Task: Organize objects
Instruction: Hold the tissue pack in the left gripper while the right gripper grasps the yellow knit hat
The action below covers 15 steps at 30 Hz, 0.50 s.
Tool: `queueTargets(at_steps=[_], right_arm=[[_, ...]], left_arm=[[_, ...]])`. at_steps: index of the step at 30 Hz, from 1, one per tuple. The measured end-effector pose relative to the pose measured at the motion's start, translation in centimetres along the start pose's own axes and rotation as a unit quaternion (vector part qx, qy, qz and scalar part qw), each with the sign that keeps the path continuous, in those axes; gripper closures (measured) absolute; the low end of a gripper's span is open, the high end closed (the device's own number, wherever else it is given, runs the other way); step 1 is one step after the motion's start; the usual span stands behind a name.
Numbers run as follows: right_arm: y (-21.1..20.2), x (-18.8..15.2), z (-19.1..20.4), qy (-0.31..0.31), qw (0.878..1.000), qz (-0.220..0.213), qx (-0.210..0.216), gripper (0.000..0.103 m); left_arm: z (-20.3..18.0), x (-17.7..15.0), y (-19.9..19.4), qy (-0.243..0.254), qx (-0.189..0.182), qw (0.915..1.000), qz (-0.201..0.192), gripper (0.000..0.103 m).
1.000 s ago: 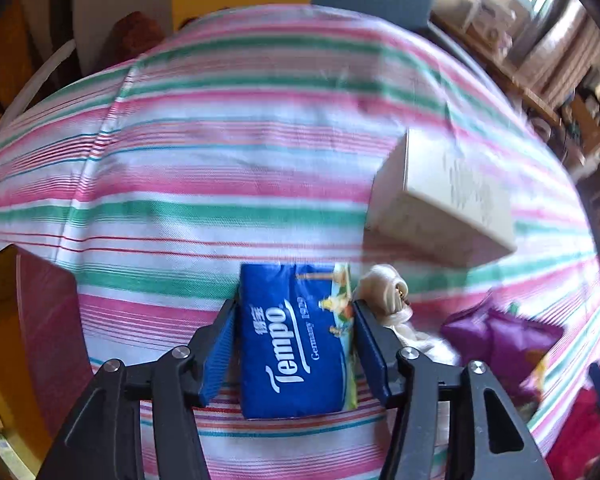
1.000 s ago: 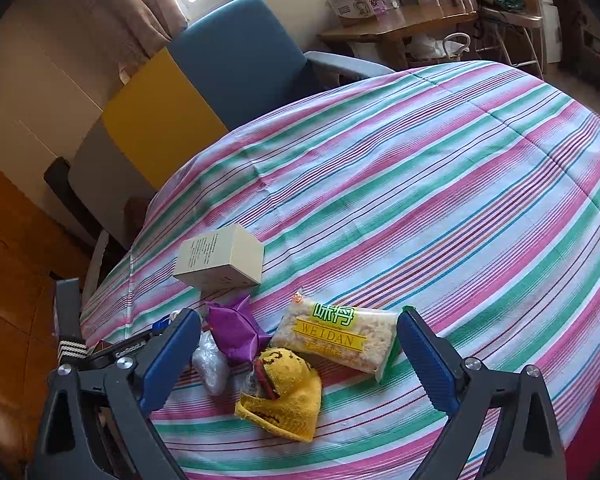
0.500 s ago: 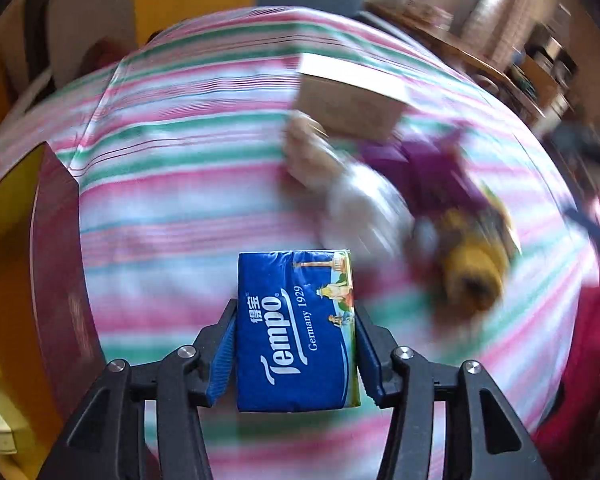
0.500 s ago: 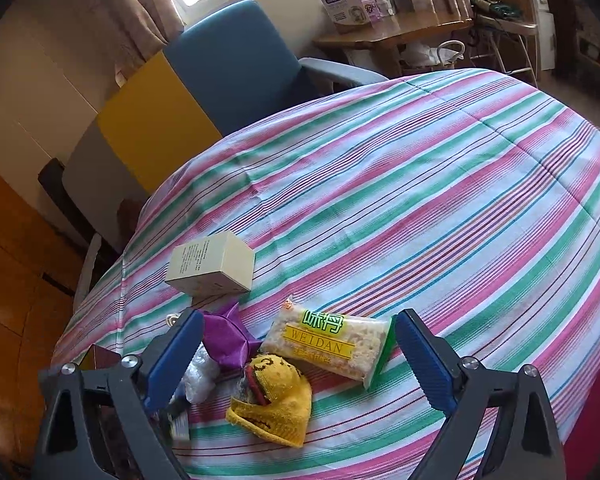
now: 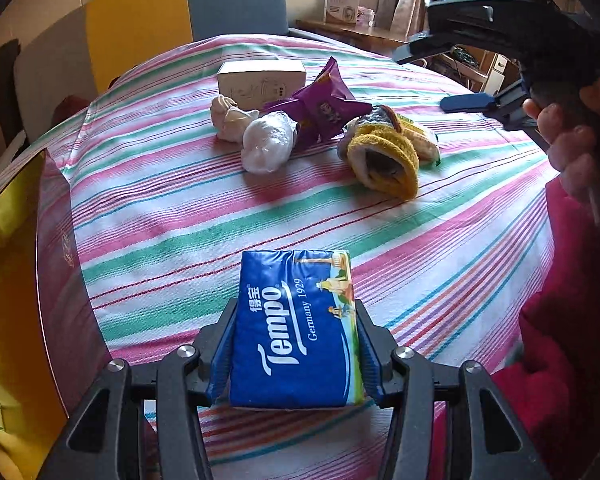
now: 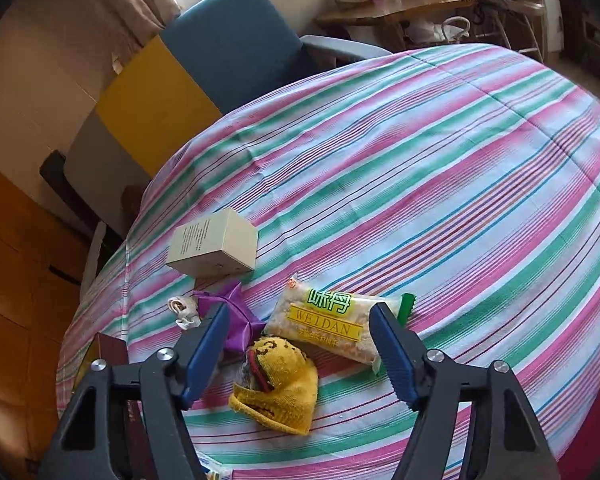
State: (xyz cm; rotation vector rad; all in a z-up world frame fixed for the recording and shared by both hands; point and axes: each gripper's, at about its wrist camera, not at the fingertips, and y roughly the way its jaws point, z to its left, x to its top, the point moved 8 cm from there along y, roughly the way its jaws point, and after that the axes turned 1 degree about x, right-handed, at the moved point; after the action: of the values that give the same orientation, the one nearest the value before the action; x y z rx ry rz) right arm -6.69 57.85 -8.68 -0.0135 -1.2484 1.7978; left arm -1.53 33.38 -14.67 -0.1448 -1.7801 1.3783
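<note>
My left gripper is shut on a blue Tempo tissue pack, held just above the striped cloth. Farther back lies a pile: a white box, a purple snack packet, a clear-wrapped lump, a beige knot and a yellow knitted piece. My right gripper hovers over the yellow knitted piece and a Weidan snack bag. Its jaws are closing and the pads touch nothing. From the left wrist, the right gripper hangs at upper right.
A dark red and gold box stands at the table's left edge. A blue chair and a yellow panel are behind the table. A person's hand and red sleeve fill the right side.
The left gripper has carried the tissue pack away from the pile, which now lies farther off, and has rolled. The right gripper's jaws have narrowed; it has stayed in place.
</note>
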Motion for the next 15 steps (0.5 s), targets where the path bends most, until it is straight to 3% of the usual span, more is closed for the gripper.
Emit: queueTargets(at_steps=[3,6,15], right_arm=[[1.2,-1.0,1.1,-0.008,0.998,0.044,0.033,0.035],[2.0,-2.1,2.3,-0.042,0.996,0.072,0.026,0.035],[1.0,0.2,-1.5,0.006,0.999,0.021,-0.043,0.035]], left_arm=[[0.3,0.0,0.1,0.004,-0.001,1.0,-0.008,0.05],[0.0,-0.1,0.5,0.003,-0.005,0.9999,-0.011,0.05],[0.0,-0.3,0.5,0.001,-0.007,0.9998,-0.021,0.05]])
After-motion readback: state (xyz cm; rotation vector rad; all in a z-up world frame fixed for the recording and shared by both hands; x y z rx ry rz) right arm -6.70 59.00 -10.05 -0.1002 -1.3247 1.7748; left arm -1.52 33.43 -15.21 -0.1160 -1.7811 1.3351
